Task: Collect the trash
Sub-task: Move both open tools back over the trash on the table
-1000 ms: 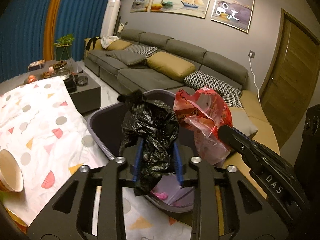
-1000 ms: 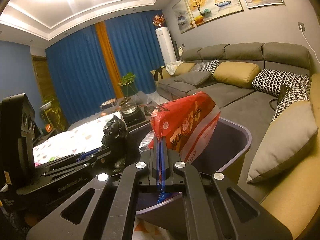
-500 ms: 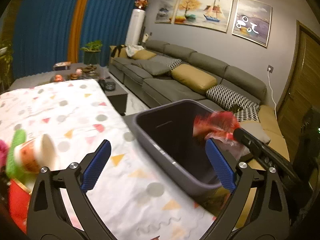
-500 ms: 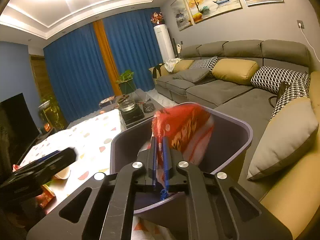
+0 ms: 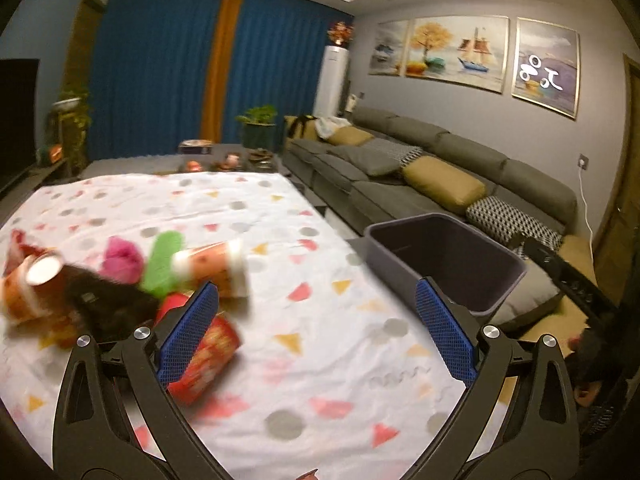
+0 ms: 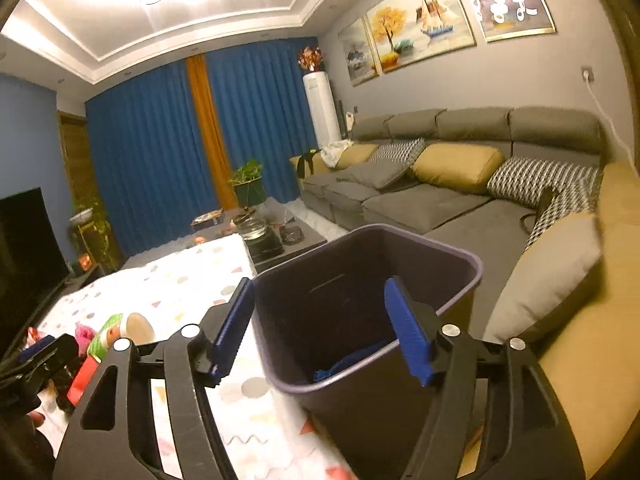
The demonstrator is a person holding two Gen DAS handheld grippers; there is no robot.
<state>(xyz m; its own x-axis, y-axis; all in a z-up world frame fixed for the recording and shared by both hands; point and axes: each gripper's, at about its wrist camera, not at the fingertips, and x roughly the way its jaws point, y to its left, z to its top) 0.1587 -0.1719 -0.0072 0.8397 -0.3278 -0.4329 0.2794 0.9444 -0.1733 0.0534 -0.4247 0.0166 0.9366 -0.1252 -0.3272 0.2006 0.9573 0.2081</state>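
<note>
blurred: trash pile [image 5: 120, 280] (left view) | hidden: bin [image 6: 360, 300] contents, mostly dark

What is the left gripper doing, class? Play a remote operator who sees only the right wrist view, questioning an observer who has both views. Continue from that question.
Observer: The left gripper is open with nothing between its pads; its jaws have just been opening.
Operator: What trash lies nearest it?
Observer: A red packet lies on the tablecloth, right beside one finger.
Operator: Anything else I can't make out?
Observer: A paper cup lies on its side against a green wrapper, and a second cup lies on its side farther left.
</note>
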